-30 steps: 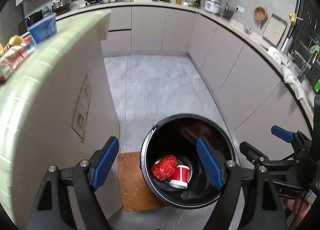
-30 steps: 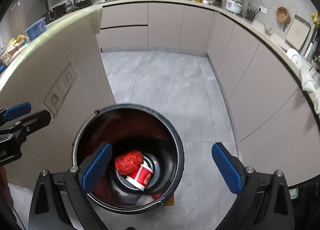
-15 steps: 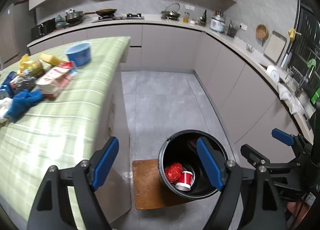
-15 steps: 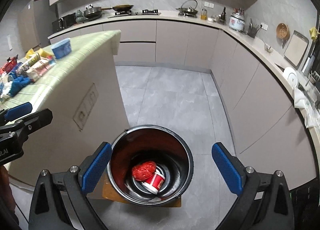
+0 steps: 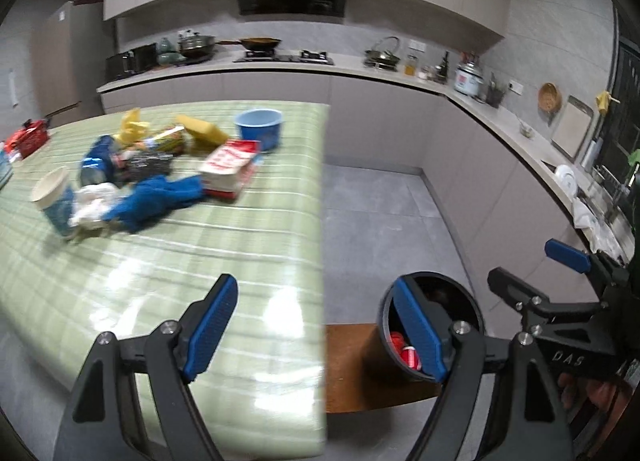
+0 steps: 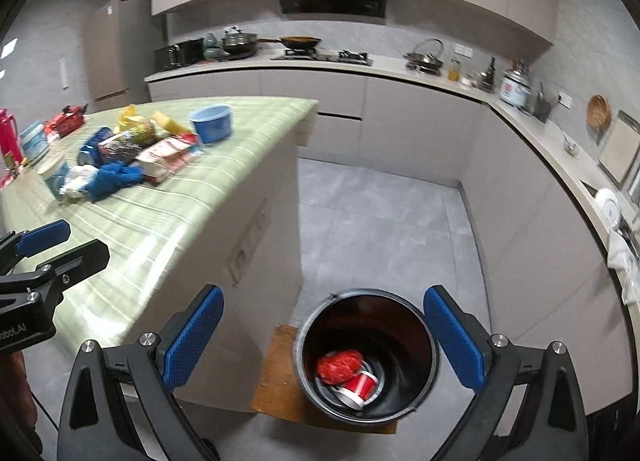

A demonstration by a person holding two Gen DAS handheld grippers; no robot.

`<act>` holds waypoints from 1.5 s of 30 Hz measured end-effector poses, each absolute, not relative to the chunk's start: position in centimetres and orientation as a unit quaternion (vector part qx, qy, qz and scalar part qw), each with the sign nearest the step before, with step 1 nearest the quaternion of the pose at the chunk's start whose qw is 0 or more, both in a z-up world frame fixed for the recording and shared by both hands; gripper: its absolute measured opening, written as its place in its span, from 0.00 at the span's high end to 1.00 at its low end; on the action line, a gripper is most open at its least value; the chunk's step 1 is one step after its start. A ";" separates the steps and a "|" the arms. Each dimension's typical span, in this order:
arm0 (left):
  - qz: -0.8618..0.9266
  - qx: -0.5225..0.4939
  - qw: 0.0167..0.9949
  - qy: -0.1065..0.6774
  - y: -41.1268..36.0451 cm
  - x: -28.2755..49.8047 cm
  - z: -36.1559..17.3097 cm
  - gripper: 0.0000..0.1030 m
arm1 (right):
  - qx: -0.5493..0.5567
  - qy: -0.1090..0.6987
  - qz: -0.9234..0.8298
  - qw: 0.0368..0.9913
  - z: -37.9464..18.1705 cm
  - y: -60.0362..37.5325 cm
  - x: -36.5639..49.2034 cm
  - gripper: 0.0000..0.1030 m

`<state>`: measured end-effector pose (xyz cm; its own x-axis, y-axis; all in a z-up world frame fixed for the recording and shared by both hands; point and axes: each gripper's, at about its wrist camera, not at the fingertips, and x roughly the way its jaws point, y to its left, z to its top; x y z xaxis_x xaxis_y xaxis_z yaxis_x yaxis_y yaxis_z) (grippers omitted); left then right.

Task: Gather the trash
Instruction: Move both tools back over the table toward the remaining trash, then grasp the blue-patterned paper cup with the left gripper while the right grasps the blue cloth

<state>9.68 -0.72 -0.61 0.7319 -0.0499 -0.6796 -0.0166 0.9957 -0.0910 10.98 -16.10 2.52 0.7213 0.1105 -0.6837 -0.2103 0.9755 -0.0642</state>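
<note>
Left gripper (image 5: 316, 325): spread wide, nothing between the fingers — above the near edge of the table (image 5: 248, 261).
Right gripper (image 6: 322, 335): spread wide, holding nothing, above the bin (image 6: 366, 355).
Bin: black, on a wooden board (image 6: 276, 373) on the floor just beside the table.
In bin: red wad (image 6: 339, 365), red cup (image 6: 358, 385) on its side — touching.
Table trash: carton (image 5: 228, 165), blue cloth (image 5: 160, 199), paper cup (image 5: 54, 197), blue bowl (image 5: 259, 129).

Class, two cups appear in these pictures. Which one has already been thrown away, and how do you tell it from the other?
The red cup, lying on its side in the black bin beside red crumpled trash. The blue cup stands upright on the green table.
</note>
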 end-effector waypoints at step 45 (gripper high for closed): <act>0.147 -0.092 0.913 0.370 27.5 15.7 -6.2 0.21 | -0.042 0.386 0.126 0.913 0.4 8.8 22.4 0.02</act>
<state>15.66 27.52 -6.20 0.6837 0.1998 -0.7019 -0.3353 0.9403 -0.0590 22.41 8.75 0.43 0.6700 0.1986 -0.7153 -0.2633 0.9645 0.0211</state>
